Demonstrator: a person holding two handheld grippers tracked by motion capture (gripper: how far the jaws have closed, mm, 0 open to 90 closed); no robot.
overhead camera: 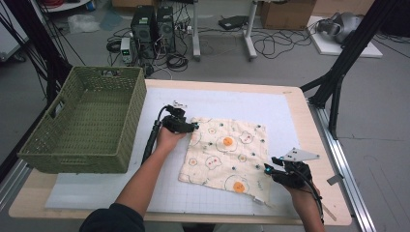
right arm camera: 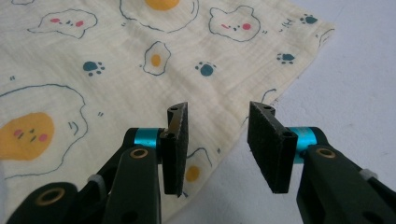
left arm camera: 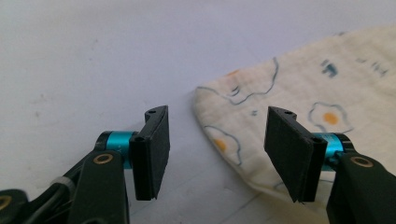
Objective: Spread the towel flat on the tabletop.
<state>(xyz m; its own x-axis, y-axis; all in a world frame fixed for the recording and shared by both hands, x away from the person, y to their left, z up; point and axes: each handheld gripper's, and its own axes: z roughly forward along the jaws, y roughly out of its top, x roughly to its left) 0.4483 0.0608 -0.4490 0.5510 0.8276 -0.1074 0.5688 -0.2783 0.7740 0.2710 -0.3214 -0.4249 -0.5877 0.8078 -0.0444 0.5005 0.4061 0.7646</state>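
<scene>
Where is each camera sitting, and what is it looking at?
High view: above the table, looking down at the cloth, basket, both forearms.
Left gripper view: on the left hand-held gripper, its open jaws facing a cloth corner.
Right gripper view: on the right hand-held gripper, open jaws over a cloth edge.
All share the cloth.

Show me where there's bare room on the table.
Bare mat lies right of the cloth, beyond it toward the far edge, and along the near edge below the basket. Crowded: the strip between basket and cloth, where the left hand sits.
</scene>
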